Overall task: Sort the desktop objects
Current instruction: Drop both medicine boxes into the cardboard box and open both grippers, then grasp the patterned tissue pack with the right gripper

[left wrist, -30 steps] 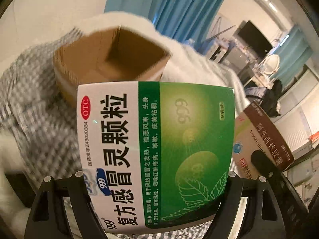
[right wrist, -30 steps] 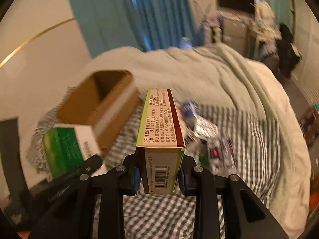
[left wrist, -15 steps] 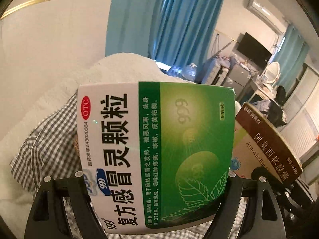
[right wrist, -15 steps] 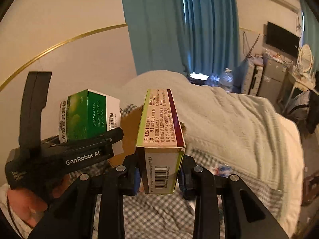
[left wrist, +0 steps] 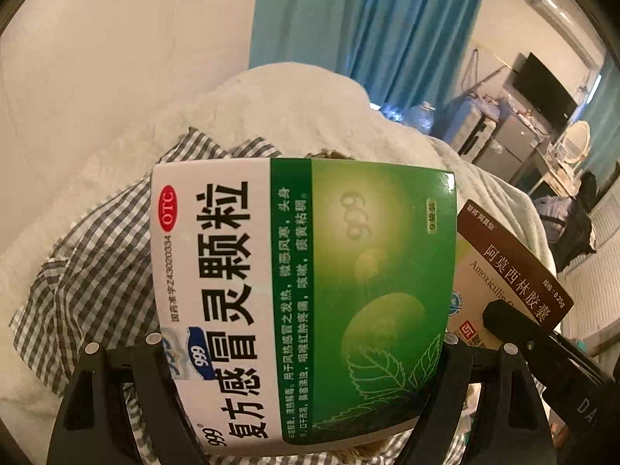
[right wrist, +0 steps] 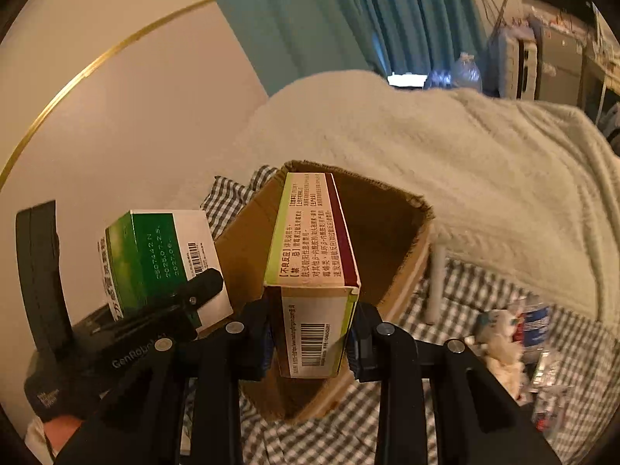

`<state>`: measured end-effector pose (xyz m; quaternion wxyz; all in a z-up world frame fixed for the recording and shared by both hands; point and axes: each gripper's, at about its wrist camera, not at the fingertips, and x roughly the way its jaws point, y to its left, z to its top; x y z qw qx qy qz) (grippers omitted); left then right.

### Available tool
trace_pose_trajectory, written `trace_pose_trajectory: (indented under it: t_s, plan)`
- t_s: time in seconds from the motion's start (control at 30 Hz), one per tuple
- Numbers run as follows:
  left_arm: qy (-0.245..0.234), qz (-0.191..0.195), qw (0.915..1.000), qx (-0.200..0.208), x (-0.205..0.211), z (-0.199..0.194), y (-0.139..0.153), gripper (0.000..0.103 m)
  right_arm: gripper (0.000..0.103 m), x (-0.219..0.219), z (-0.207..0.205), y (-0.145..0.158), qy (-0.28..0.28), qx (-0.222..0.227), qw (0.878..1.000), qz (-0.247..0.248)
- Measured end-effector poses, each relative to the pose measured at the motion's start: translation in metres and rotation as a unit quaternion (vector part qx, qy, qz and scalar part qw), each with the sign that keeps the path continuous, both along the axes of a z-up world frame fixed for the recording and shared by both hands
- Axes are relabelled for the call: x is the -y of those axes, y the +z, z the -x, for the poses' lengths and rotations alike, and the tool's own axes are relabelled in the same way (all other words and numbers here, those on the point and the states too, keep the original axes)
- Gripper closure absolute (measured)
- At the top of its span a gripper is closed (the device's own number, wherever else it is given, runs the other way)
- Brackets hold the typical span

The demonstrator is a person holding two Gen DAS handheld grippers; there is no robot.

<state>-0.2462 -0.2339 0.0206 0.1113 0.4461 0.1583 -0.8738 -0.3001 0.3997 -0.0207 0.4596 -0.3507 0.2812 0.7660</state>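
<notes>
Your left gripper [left wrist: 298, 352] is clamped on the green medicine box [left wrist: 302, 302], which sits just left of the open cardboard box [right wrist: 387, 232]. Your right gripper [right wrist: 310, 333] has its jaws pressed tight on the amoxicillin box [right wrist: 310, 263], held over the cardboard box's opening. To the right of the cardboard box, loose packets [right wrist: 515, 341] lie on the checked cloth [right wrist: 484, 298].

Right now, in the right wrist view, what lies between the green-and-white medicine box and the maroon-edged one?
Part of the open brown cardboard box: its near wall shows between the green-and-white medicine box and the maroon-edged medicine box.
</notes>
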Motion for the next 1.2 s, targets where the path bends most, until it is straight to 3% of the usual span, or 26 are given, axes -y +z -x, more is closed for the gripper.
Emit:
trace_pose_trajectory:
  t_s: [0.1,0.23,0.33,0.57,0.8,0.93,1.2]
  plan:
    - [-0.008,0.001,1.0000,0.000,0.004,0.000,-0.005,0.016,0.071,-0.006,0.004,-0.003,-0.015,-0.013,1.000,0.002]
    - [-0.023,0.024,0.9994,0.002,0.006,0.000,-0.005,0.014,0.056,-0.008,0.004,-0.001,-0.022,-0.018,1.000,-0.012]
    - [-0.019,0.035,0.9992,-0.003,0.004,-0.001,0.000,0.004,0.055,-0.001,0.004,0.007,-0.026,-0.009,0.999,-0.021]
    - [-0.025,0.047,0.9982,-0.025,-0.005,-0.009,0.019,0.003,0.052,0.025,-0.023,0.045,-0.053,0.005,0.997,-0.057]
    - [-0.044,0.047,0.9969,-0.046,-0.040,-0.032,0.042,0.003,0.051,0.058,-0.079,0.081,-0.097,0.014,0.991,-0.089]
    - [-0.063,0.048,0.9960,-0.041,-0.069,-0.045,0.045,0.003,0.045,0.080,-0.117,0.097,-0.130,0.023,0.986,-0.101]
    - [-0.098,0.058,0.9930,-0.032,-0.131,-0.058,0.042,0.002,0.044,0.102,-0.194,0.107,-0.194,0.037,0.976,-0.091]
